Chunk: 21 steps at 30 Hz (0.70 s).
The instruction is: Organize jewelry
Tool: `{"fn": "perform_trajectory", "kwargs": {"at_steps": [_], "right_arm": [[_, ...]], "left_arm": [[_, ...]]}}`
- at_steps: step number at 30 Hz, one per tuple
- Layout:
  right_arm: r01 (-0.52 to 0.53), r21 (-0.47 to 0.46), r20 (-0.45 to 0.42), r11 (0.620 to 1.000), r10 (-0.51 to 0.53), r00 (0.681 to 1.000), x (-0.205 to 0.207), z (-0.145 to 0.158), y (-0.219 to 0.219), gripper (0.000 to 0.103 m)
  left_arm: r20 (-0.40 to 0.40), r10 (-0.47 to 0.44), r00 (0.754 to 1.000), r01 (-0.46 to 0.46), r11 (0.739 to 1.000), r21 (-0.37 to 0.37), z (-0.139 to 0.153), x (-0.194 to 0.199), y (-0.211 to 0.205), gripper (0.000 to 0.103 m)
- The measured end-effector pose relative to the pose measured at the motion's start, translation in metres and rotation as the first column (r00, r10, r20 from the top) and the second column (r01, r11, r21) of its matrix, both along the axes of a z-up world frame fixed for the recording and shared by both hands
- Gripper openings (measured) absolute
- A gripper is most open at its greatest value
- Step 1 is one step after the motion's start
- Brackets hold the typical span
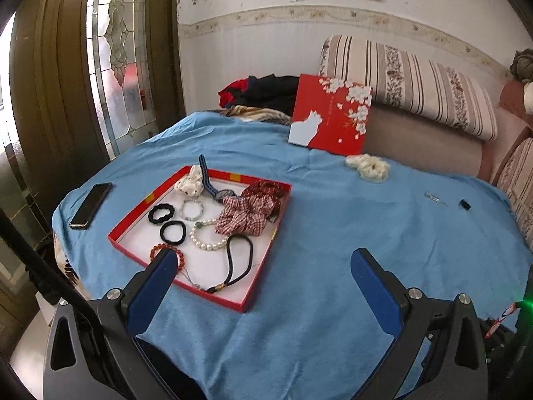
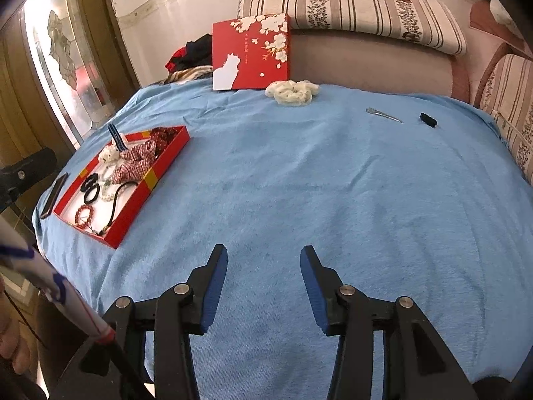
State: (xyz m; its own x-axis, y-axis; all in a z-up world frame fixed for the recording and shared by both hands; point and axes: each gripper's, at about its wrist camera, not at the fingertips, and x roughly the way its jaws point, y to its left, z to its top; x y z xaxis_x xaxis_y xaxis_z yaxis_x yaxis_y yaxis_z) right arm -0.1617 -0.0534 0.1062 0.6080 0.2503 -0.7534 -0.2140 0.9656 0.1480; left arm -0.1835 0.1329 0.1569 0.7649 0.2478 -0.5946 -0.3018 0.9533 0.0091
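Both claws, left claw [image 1: 263, 266] and right claw [image 2: 263, 260], spread, empty. Red tray [image 1: 200, 285] mostly filled; white scrunchie [image 2: 291, 91], hair clip [image 2: 383, 115], black tie [image 2: 428, 119] left out.

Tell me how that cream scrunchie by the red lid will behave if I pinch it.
The cream scrunchie looks ruffled and soft, so it will probably squash flat and hang limp. It seems light and could drag on the blue cloth instead of rolling.

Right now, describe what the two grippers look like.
Both match: the left gripper and right gripper have black angular linkage arms with silver round pivot bolts, and flat fingers lined with blue pads. A black cable runs beside the left one.
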Motion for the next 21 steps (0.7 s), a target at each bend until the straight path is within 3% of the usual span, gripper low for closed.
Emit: {"fn": "perform_trajectory", "kwargs": {"at_steps": [15, 21], "right_arm": [[-0.023, -0.088, -0.042, 0.996, 0.019, 0.999, -0.001, -0.011, 0.017, 0.052], [-0.038, -0.132, -0.048, 0.991, 0.032, 0.998, 0.001, -0.010, 0.029, 0.052]], "left_arm": [[-0.100, 0.021, 0.995, -0.028, 0.998, -0.064, -0.028, 0.008, 0.019, 0.103], [-0.116, 0.023, 0.993, -0.028, 0.999, -0.041, -0.035, 0.008, 0.021, 0.103]]}}
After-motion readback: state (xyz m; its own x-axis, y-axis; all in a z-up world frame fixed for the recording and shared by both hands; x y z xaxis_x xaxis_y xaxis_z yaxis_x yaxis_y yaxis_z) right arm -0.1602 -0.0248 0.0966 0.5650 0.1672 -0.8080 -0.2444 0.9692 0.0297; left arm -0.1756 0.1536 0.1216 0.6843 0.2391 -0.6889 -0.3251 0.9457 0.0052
